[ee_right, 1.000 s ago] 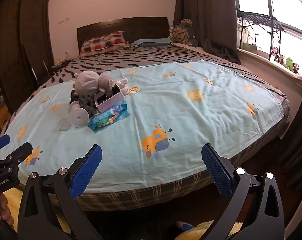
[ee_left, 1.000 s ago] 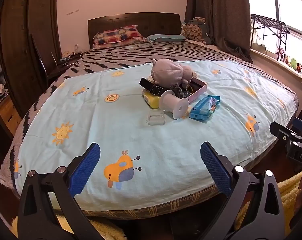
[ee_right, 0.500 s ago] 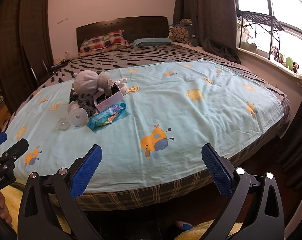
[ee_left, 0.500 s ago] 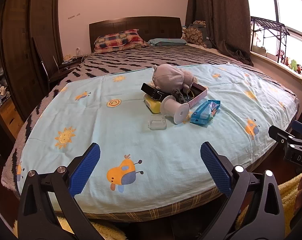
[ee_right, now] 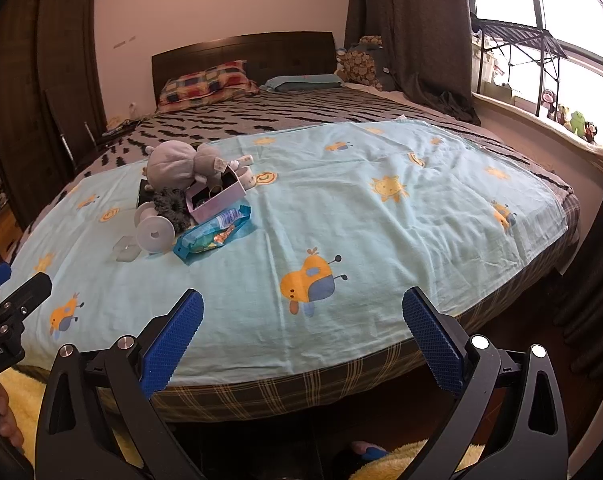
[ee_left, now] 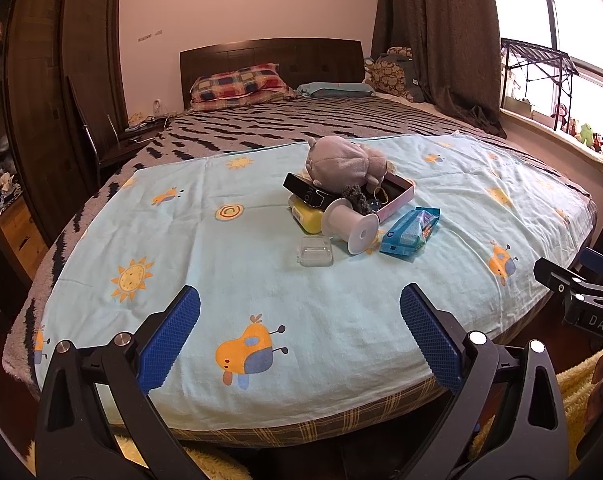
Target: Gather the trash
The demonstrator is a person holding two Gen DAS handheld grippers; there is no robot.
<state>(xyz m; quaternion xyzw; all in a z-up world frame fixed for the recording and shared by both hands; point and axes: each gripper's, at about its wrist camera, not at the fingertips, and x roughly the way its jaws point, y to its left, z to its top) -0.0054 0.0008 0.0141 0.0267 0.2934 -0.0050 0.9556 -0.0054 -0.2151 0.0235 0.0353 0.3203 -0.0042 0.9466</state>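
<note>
A heap of items lies on the light blue sheet (ee_left: 261, 280) of the bed: a blue snack wrapper (ee_left: 411, 230) (ee_right: 213, 235), an empty white spool (ee_left: 351, 228) (ee_right: 153, 227), a small clear plastic case (ee_left: 316, 251) (ee_right: 126, 249), a yellow box (ee_left: 307, 216), a black box (ee_left: 305, 192), a pink box (ee_left: 397, 196) (ee_right: 217, 196) and a grey plush toy (ee_left: 341, 160) (ee_right: 177, 166). My left gripper (ee_left: 299, 316) stands open near the bed's foot, well short of the heap. My right gripper (ee_right: 301, 320) is open too, with the heap far to its left.
A dark wardrobe (ee_left: 61, 80) and a chair (ee_left: 97, 136) stand left of the bed. Pillows (ee_left: 237, 86) lie at the headboard. Curtains (ee_left: 441, 40), a window sill with toys (ee_right: 573, 120) and a rack (ee_left: 537, 68) are on the right. A yellow fluffy rug (ee_right: 421, 460) lies underfoot.
Both grippers have risen and drawn slightly nearer to the bed; the heap sits lower in the left view. Both stay open and hold nothing.
</note>
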